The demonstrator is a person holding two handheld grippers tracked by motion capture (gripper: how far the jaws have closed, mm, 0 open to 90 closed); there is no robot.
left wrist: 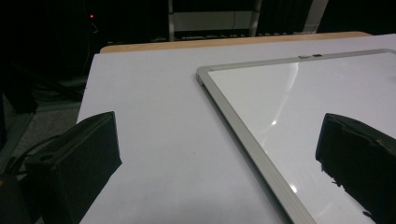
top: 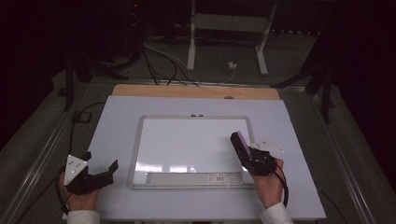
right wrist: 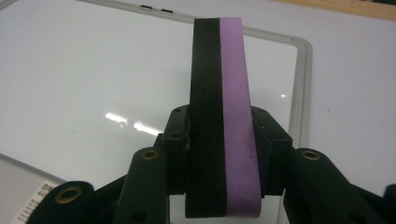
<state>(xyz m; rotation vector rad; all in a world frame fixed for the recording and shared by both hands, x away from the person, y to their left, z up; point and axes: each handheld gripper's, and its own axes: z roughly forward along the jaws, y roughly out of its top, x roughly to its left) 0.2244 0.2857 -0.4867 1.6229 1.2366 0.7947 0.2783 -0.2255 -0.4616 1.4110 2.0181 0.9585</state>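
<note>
A whiteboard with a silver frame lies flat in the middle of the white table; its surface looks blank. My right gripper is shut on a board eraser, black felt on one side and purple foam on the other, held on edge above the board's right edge. In the high view the eraser points up and left over the board's right part. My left gripper stands open over the table left of the board, nothing between its jaws. In the left gripper view the whiteboard's frame runs between the two jaws.
The white table top has a wooden strip along its far edge. A tray with a label sits along the board's near edge. Beyond the table are a stand's white legs and cables on the dark floor.
</note>
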